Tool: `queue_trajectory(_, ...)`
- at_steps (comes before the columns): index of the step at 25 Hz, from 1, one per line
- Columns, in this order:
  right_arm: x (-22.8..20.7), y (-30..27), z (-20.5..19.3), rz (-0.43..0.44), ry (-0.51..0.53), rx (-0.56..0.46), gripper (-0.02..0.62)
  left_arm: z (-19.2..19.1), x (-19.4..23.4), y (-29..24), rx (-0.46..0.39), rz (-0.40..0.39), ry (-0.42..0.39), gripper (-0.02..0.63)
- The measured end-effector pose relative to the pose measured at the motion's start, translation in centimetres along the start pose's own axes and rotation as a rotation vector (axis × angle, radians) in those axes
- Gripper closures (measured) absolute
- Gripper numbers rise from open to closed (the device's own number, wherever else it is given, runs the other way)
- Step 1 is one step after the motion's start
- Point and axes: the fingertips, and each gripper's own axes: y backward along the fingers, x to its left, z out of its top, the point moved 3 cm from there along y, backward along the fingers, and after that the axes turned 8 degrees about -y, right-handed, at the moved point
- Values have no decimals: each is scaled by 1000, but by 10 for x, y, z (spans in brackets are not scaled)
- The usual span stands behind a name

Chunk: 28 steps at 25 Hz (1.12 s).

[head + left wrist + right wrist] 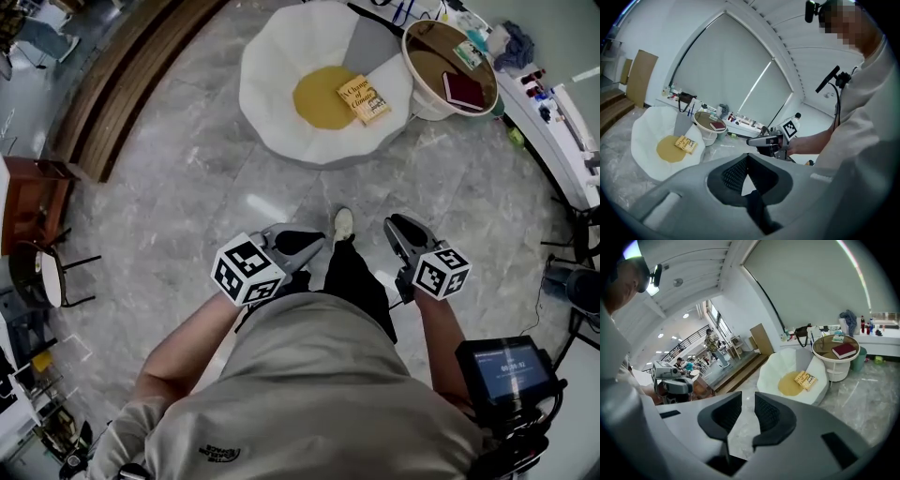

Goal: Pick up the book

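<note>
The book [363,99] rests on a chair [281,103], table [433,70] beside

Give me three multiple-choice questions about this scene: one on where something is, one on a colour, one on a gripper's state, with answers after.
1. Where does the yellow book lie?
A) on the white chair
B) on the floor
C) on a wooden step

2. What colour is the second book, the one on the round table?
A) blue
B) dark red
C) green

3. How do the jaws of the right gripper stand?
A) clamped on the yellow book
B) clamped on a cup
C) slightly apart, nothing between them

Answers:
1 A: the yellow book rests on the white chair, partly over its yellow cushion.
2 B: the head view shows a dark red cover on the tabletop.
3 C: the right gripper view shows a narrow empty gap between the jaws.
</note>
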Motion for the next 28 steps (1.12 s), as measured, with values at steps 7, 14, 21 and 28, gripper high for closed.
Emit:
queue_trajectory(7,-103,-80,46,-16,-128,23,505,30,69,-47,94,18,25,598)
queue_trajectory(14,-243,-174,78,-37,-218,96,500,68,161,-138,193,38,89,598)
queue_trajectory(21,-379,-268,69,-60,-432,118,472,77,248,-239,252,13,151,598)
queue_trajectory(28,-478,-355,51,-85,-591,81,451,63,311,-311,289,-31,155,598)
